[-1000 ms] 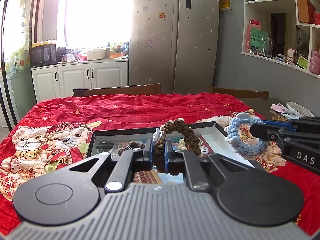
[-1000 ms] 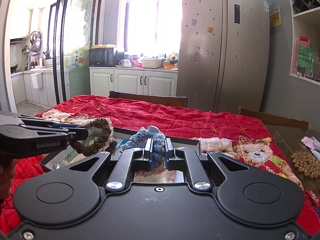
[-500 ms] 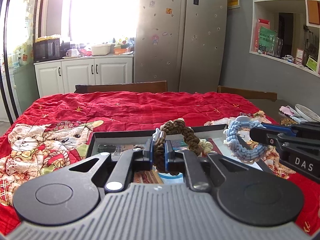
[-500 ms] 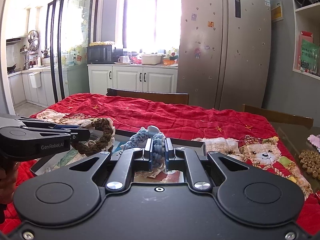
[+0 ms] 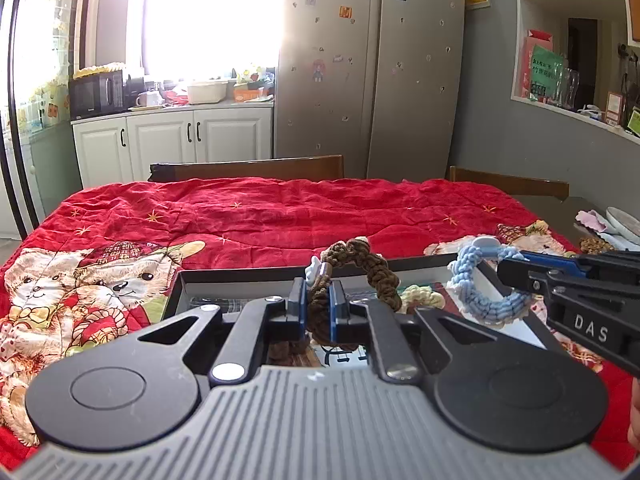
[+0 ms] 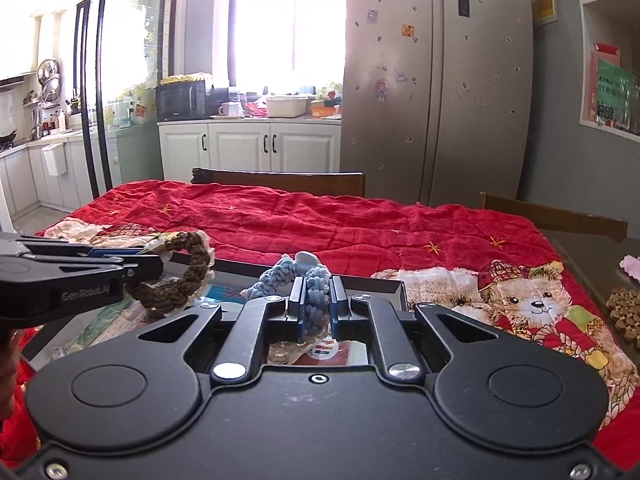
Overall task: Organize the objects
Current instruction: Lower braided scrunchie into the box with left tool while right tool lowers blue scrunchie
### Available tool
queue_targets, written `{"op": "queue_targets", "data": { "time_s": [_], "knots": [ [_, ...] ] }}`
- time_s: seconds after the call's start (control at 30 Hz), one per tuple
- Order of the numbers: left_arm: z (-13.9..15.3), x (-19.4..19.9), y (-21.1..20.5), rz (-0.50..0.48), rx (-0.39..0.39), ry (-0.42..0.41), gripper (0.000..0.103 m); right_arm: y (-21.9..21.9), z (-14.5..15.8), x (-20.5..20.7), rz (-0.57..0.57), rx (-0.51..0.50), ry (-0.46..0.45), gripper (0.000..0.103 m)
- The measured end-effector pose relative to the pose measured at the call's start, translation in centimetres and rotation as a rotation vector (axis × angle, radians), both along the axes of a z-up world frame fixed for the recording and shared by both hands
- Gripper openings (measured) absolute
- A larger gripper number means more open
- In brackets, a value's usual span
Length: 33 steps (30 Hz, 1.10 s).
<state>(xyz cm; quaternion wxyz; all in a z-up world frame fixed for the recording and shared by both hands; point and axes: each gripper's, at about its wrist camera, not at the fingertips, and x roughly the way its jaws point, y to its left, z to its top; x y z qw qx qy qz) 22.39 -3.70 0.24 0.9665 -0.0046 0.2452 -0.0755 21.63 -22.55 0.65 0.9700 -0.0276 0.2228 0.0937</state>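
Note:
My left gripper [image 5: 319, 294] is shut on a brown braided rope ring [image 5: 362, 264], held upright over a black-rimmed tray [image 5: 240, 274]. In the right wrist view the same brown ring [image 6: 176, 292] hangs from the left gripper [image 6: 154, 266] at the left edge. My right gripper [image 6: 318, 294] is shut on a light blue braided rope ring [image 6: 316, 280] with a white tag, above the tray's right part [image 6: 384, 286]. From the left wrist view the blue ring [image 5: 486, 304] hangs from the right gripper [image 5: 506, 274]. A cream knitted piece [image 5: 420, 296] lies in the tray.
A red quilt with bear prints [image 5: 260, 216] covers the table. Wooden chair backs [image 5: 248, 168] stand at the far side. To the right lie a plate [image 5: 624, 220], pink cloth [image 6: 630, 264] and a brown beaded mat [image 6: 624, 312]. Fridge and cabinets behind.
Both grippers have moved forward and lower over the tray, rings still gripped. The tray looks nearer and larger beneath them.

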Motion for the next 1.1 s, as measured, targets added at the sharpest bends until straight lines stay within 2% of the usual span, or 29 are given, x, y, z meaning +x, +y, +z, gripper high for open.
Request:
{"op": "queue_targets", "data": {
  "time_s": [1.1],
  "knots": [
    [-3.4, 3.5, -1.5, -0.005, 0.044, 0.083, 0.013, -0.4, -4.3, 5.3, -0.024, 0.023, 0.097, 0.011]
  ]
}}
